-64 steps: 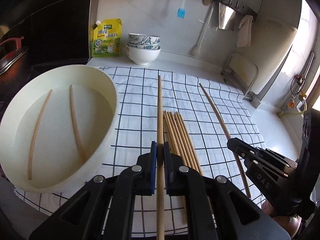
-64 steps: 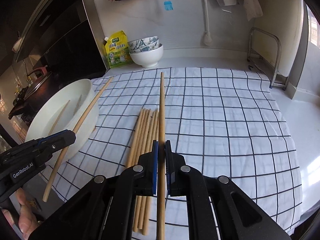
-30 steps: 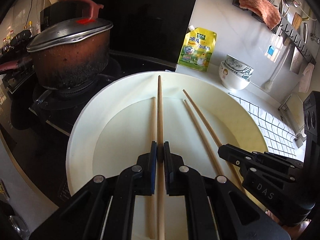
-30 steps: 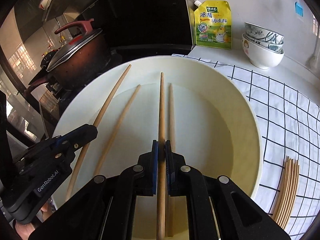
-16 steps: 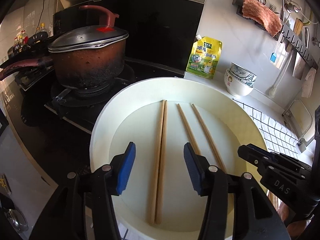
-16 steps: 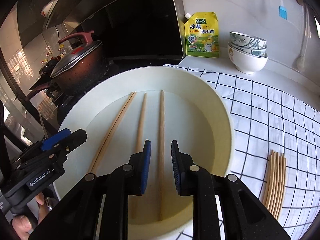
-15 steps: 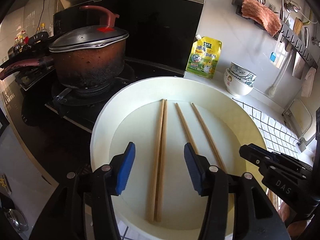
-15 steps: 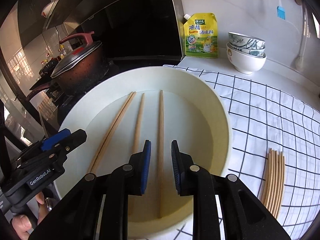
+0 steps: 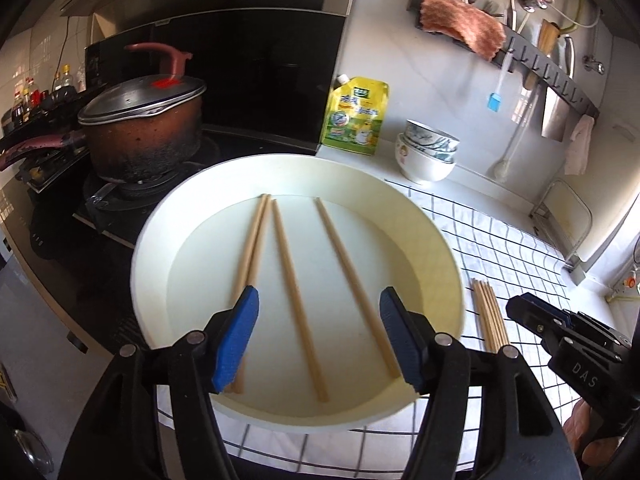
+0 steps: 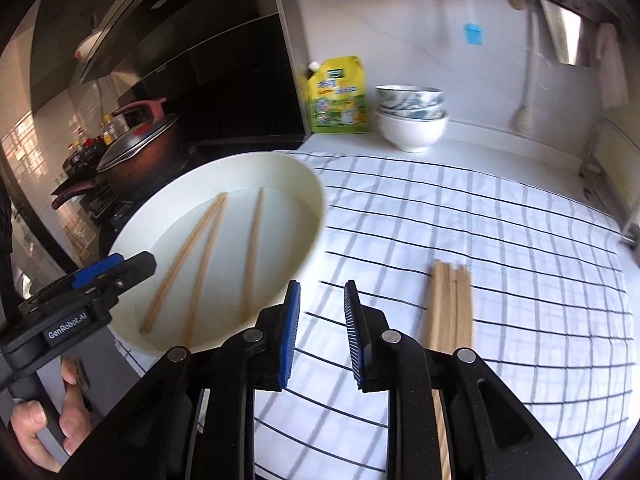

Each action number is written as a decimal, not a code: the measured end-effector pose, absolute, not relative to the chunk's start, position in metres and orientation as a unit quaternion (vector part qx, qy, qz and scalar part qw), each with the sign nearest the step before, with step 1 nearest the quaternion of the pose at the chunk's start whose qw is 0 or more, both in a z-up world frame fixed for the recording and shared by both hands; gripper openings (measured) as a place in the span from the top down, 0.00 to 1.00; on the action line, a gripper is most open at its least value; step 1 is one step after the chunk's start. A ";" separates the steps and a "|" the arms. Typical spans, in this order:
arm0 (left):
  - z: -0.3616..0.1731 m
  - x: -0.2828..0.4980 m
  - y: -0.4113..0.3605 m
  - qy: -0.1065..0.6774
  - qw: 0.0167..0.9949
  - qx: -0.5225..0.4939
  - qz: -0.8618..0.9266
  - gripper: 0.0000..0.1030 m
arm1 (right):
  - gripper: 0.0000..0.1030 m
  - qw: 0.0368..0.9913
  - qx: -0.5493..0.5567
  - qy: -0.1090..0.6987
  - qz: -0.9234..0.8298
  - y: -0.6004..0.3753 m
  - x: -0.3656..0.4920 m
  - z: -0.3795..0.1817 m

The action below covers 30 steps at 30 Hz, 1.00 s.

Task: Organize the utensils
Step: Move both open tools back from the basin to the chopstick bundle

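The left gripper (image 9: 318, 338) hangs over the near part of the round white basin (image 9: 448, 256). Its jaws are spread wide and have just been opening; they pinch nothing. Four chopsticks (image 9: 294, 292) lie flat on the bottom of the basin, below and between the blue pads: two touch each other at the left, one lies in the middle, and one lies more to the right. All of them run from near to far.

The right gripper (image 10: 322, 330) is to the right of the basin, above the checked cloth (image 10: 500, 216) that covers the counter (image 10: 480, 148). Its jaws stand a little apart and have just been opening, with nothing between them. In the right wrist view, only three chopsticks can be seen clearly in the basin, and the picture is somewhat blurred. A bundle of chopsticks (image 10: 450, 308) lies on the cloth, just to the right of this gripper; its near end is hidden behind the gripper body.

A hand (image 10: 44, 432) holds the handle of the left gripper at the lower left of the right wrist view.

Far on the counter, there is a yellow pouch (image 9: 356, 116) against the wall, and beside it to the right are stacked bowls (image 9: 428, 154). To the left of the basin, a dark pot (image 9: 140, 132) with a lid and a red handle stands on the stove (image 9: 120, 196).
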State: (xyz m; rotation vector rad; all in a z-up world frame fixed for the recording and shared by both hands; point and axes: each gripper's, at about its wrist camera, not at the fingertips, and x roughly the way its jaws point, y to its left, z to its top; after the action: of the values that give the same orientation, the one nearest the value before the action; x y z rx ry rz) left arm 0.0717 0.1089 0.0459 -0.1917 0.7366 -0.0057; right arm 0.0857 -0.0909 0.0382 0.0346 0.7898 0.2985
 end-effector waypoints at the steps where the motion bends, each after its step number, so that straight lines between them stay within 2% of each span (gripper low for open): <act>1: 0.046 0.071 0.105 0.359 0.929 -0.092 -0.007 0.40 | 0.77 0.914 0.019 0.382 0.138 -0.099 0.084 0.038; 10: 0.050 0.066 0.078 0.355 0.931 -0.076 -0.041 0.40 | 0.77 0.919 0.046 0.381 0.086 -0.151 0.065 0.036; 13: 0.056 0.061 0.069 0.349 0.934 -0.067 -0.045 0.40 | 0.73 0.923 0.057 0.372 0.081 -0.161 0.057 0.040; 16: 0.060 0.055 0.061 0.343 0.936 -0.064 -0.046 0.35 | 0.72 0.923 0.065 0.370 0.079 -0.171 0.054 0.039; 30: 0.054 0.045 -0.004 0.360 0.929 -0.043 -0.070 0.35 | 0.72 0.916 0.063 0.386 0.086 -0.206 0.040 0.012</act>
State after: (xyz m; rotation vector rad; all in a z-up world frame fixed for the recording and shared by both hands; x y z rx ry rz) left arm 0.0445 -0.0039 0.0542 -0.0886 0.7369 -0.1437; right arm 0.0395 -0.2063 0.0123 0.1297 0.7953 0.1770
